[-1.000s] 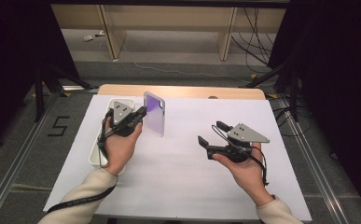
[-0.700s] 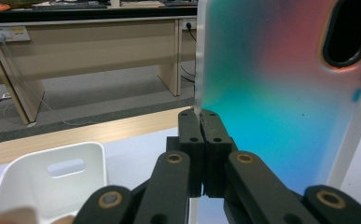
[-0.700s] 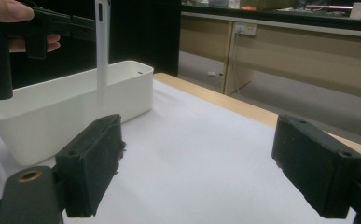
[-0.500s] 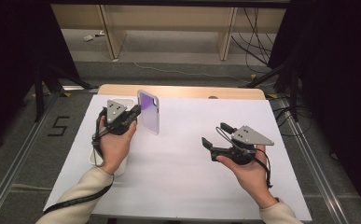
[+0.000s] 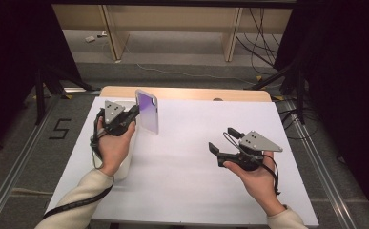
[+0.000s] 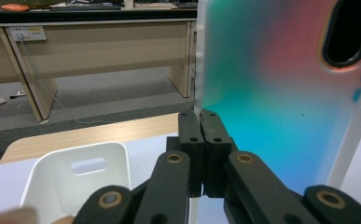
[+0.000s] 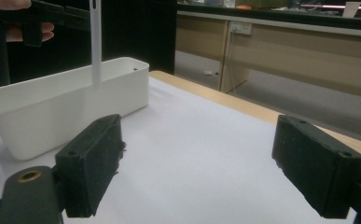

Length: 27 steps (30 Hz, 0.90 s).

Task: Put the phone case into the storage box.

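A phone case with a shimmering purple-teal back and a white rim hangs upright above the table's left rear. My left gripper is shut on its edge, jaws pressed together. In the right gripper view the phone case shows edge-on as a thin white strip above the bin. My right gripper hovers over the right half of the table, open, with nothing between its fingers.
A white plastic bin lies along the table's left edge beneath my left hand; its handle slot faces me, and its long side faces the right gripper. A white sheet covers the table. Desks and cables lie beyond.
My left gripper has carried the phone case a little toward the far left, over the bin's end. My right gripper drifted slightly right and toward me, staying open.
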{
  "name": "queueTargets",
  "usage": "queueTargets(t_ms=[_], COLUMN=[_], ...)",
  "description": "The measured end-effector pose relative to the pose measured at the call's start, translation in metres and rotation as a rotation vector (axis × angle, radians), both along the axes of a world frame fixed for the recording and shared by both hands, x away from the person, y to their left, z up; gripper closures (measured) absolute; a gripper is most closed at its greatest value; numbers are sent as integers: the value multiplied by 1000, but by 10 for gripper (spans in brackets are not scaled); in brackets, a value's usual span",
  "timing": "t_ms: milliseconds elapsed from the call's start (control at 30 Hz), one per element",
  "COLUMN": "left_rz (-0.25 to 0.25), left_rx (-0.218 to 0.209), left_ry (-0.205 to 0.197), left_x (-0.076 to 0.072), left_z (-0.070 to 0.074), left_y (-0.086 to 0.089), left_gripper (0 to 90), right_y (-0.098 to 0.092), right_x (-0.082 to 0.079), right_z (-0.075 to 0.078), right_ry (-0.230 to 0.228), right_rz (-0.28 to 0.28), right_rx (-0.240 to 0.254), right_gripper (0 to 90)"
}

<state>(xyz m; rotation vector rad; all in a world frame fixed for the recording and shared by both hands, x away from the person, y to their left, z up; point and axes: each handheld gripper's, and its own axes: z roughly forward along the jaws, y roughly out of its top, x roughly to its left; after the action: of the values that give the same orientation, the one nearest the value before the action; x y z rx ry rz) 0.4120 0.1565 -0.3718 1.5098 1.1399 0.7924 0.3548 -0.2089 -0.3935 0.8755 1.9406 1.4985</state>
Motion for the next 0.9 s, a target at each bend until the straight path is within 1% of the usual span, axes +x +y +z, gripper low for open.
queueTargets(t_ms=[67,133,167,200,333,367,400,433,467,500,533,567,600,633,667,700,733,767,833,867,900], left_rz=[6,11,14,16,25,27,30,31,33,34,37,36,39,41,42,44,44,44,46,49,51], left_rx=[-3,1,-3,-4,-6,-6,-7,-5,-7,-7,-6,-4,-6,-7,-7,-9,-9,-9,-8,-9,-9], left_ry=[-1,-5,-4,-6,-8,-8,-8,-8,-9,-12,-13,-12,-14,-15,-15,-15,-16,-17,-17,-16,-16], left_x=[0,1,1,1,2,3,3,3,3,3,3,3,3,3,3,3,3,3,3,4,4], left_z=[0,1,2,2,3,3,3,3,4,4,4,5,5,5,5,5,5,5,6,6,6], left_y=[1,3,4,5,8,9,9,10,11,11,12,13,14,14,14,15,15,15,16,16,17], left_gripper=[886,886,886,886,886,886,886,886,886,886,886,886,886,886,886,886,886,886,886,886,886], right_y=[0,0,0,-1,-2,-2,-2,-4,-3,-4,-5,-6,-7,-7,-8,-9,-9,-10,-12,-14,-14], right_x=[0,0,-1,-1,-1,-3,-3,-2,-4,-4,-4,-4,-5,-5,-5,-5,-4,-5,-6,-6,-7], right_z=[-1,-1,-1,-1,-1,-1,-1,-1,-1,-1,-1,-1,-1,-1,-1,-1,-2,-1,-1,-1,-1], right_ry=[-8,-8,-8,-4,-10,8,12,-9,17,18,19,8,15,6,7,14,3,15,9,-14,10], right_rz=[-1,1,-6,1,-1,-7,-8,1,-2,9,13,2,7,-3,-1,2,2,3,-2,-7,-2], right_rx=[6,5,3,5,-3,6,9,0,12,22,16,1,9,9,6,8,22,22,16,9,22], right_gripper=[172,172,172,172,173,172,173,172,172,172,172,172,172,172,172,173,173,173,173,173,173])
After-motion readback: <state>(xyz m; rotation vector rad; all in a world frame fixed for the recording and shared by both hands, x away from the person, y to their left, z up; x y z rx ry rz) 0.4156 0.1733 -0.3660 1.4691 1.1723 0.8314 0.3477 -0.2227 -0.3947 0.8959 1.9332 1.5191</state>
